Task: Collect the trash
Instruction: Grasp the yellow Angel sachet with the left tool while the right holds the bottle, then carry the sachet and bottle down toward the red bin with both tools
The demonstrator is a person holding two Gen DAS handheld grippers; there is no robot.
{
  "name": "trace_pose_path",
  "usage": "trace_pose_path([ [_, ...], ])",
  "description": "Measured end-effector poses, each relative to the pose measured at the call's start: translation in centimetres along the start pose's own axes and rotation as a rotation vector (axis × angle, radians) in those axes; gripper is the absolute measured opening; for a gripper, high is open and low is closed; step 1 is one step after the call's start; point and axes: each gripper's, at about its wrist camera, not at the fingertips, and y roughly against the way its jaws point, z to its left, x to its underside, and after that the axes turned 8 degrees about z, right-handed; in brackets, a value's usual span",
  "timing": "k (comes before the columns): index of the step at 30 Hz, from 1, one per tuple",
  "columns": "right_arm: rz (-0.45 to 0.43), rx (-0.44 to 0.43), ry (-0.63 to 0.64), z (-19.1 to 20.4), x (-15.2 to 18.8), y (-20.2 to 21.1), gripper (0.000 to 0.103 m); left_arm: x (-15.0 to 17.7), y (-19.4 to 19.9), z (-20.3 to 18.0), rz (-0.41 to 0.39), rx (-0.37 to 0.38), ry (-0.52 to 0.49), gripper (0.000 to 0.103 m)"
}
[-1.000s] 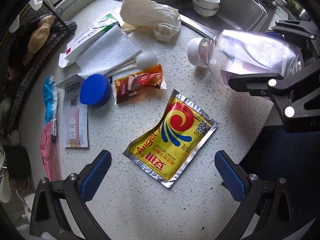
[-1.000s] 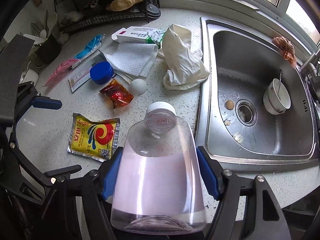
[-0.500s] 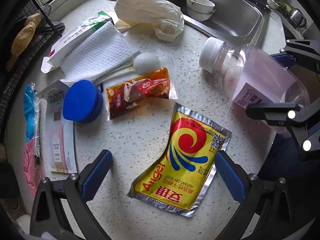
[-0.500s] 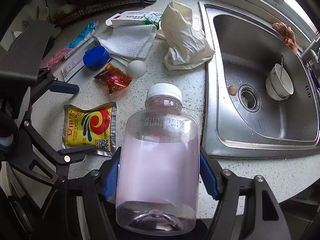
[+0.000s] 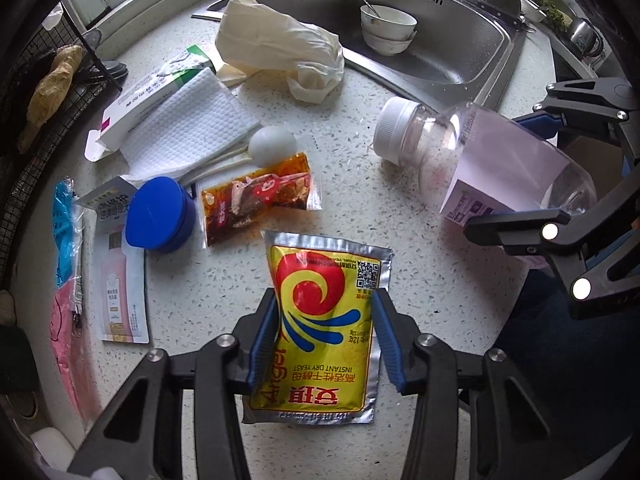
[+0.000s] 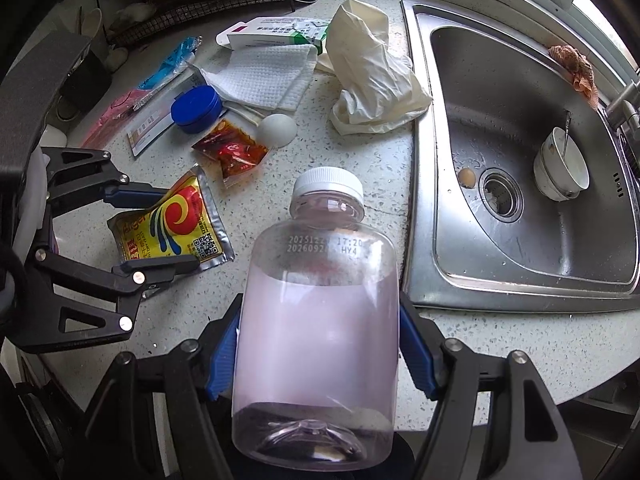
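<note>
2 handheld tools work over a speckled bench beside a steel sink. Seen from the left wrist, the left tool points steeply down and its blue pads sit on either side of a yellow yeast packet, which lies flat on the bench near its front edge. Its jaws are closing, with the packet between them; the pads look to be touching the packet's 2 long edges, and the foil bulges slightly between them.

Seen from the right wrist, the right tool is clenched on a clear plastic bottle with a white cap, holding it above the bench edge with the cap pointing away toward the litter.

Other litter sits farther back: a red sauce sachet, a blue lid, a white paper towel, a crumpled cream bag and a long white box.

The step in hand appears to be the pickup of the yeast packet. Next, the jaws likely need to finish pinching before any lift, since a thin, flat pouch could buckle or slip out. No bin is visible in either view.
</note>
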Motion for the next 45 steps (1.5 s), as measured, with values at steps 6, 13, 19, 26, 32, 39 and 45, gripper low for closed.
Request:
trace_pose_path([
  [6,-0.042,-0.054,0.016,-0.6,-0.1,1.2,0.067,-0.3,2.4,0.7,-0.022,-0.007,0.037,0.039],
  [13,-0.108,-0.068,0.026,-2.4,-0.4,3.4,0.067,-2.2,5.2,-0.5,-0.041,-0.062,0.035,0.039],
  [19,-0.167,-0.075,0.016,-5.2,0.5,5.9,0.067,-5.0,7.2,-2.8,-0.066,-0.099,0.019,0.039],
  [26,-0.23,-0.042,-0.043,-10.1,3.5,8.8,0.067,-9.4,9.4,-8.6,-0.105,-0.124,-0.028,0.039],
  [32,-0.273,-0.016,-0.054,-14.8,8.0,11.4,0.067,-12.1,10.8,-15.3,-0.133,-0.135,-0.068,0.039],
  [39,-0.296,-0.012,-0.092,-19.9,14.7,12.7,0.067,-13.8,10.6,-23.9,-0.154,-0.136,-0.104,0.039],
  [45,-0.281,-0.002,-0.119,-22.9,20.0,12.8,0.067,-13.8,8.9,-30.9,-0.138,-0.114,-0.098,0.039],
])
